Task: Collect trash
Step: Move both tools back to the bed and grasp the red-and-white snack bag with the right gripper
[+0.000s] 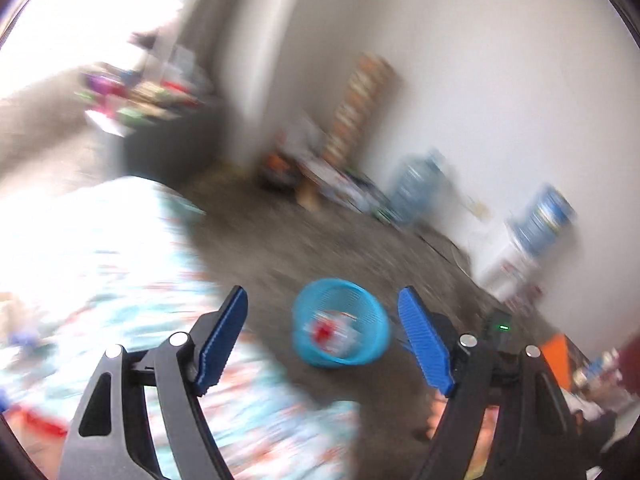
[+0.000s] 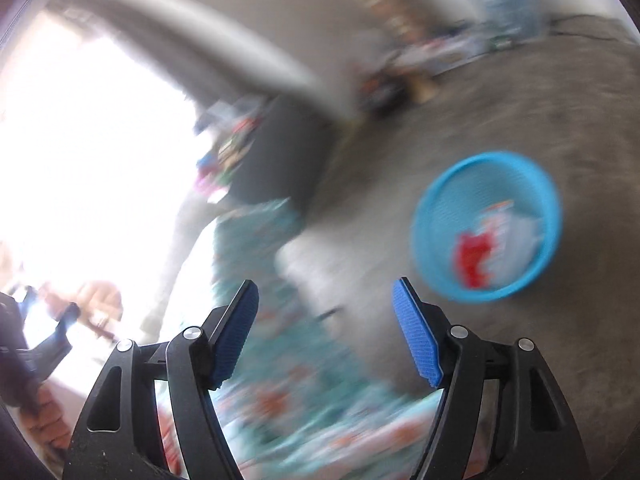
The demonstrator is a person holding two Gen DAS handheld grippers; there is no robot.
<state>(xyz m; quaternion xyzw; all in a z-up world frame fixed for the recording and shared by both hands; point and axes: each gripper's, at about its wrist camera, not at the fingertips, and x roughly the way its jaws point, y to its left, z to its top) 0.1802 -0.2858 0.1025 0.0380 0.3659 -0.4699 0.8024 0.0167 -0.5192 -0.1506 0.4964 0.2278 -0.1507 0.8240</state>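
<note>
Both views are blurred by motion. A light blue mesh basket (image 1: 374, 338) stands on the grey floor and holds red and white trash (image 1: 330, 330). In the left wrist view it lies beyond and between the fingers of my left gripper (image 1: 322, 312), which is open and empty. In the right wrist view the basket (image 2: 440, 200) is to the upper right of my right gripper (image 2: 324, 300), with the trash (image 2: 480, 248) inside. The right gripper is open and empty above a patterned cloth.
A bed with a teal, white and orange patterned cover (image 1: 80, 260) fills the left side; it also shows in the right wrist view (image 2: 280, 380). Blue water bottles (image 1: 416, 184) and clutter (image 1: 320, 168) stand along the white wall. A dark cabinet (image 2: 280, 152) stands by the bright window.
</note>
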